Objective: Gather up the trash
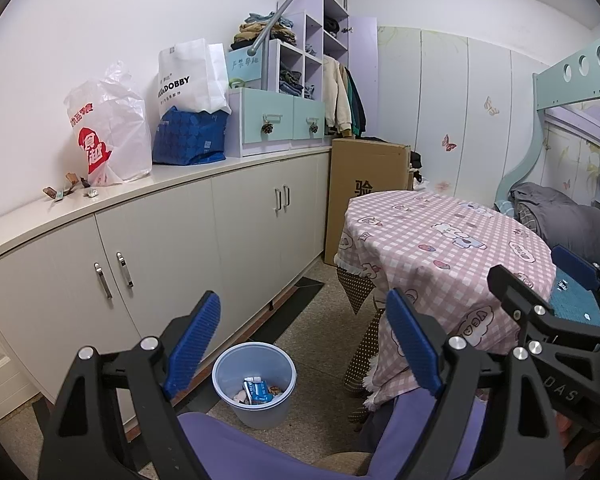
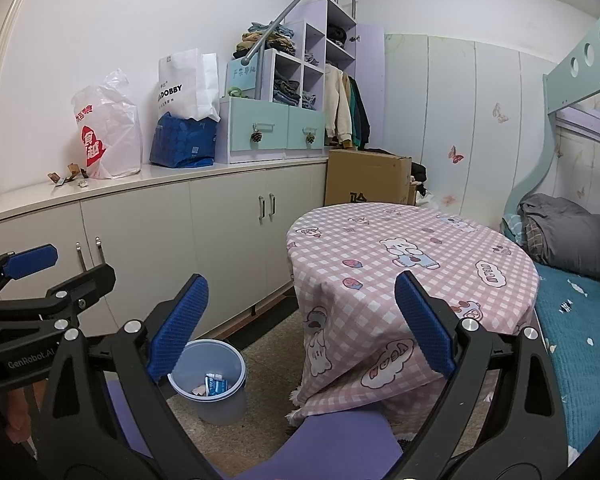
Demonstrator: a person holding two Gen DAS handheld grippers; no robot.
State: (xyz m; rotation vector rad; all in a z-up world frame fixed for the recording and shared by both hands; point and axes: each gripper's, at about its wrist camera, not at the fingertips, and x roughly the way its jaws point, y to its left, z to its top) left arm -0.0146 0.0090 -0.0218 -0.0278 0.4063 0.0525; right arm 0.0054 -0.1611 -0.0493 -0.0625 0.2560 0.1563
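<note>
Both tools (image 1: 304, 344) (image 2: 300, 328) gape empty, trash bin (image 1: 254, 384) below between their pads

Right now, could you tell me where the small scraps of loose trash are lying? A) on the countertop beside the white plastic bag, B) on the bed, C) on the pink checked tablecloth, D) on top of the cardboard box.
A: the small wrappers lie on the countertop just left of the white plastic bag; no scraps show on the tablecloth.

left wrist: low, facing cabinets (image 1: 160, 240) | right wrist: beside it | shared: bin (image 1: 254, 384), table (image 1: 440, 240)
</note>
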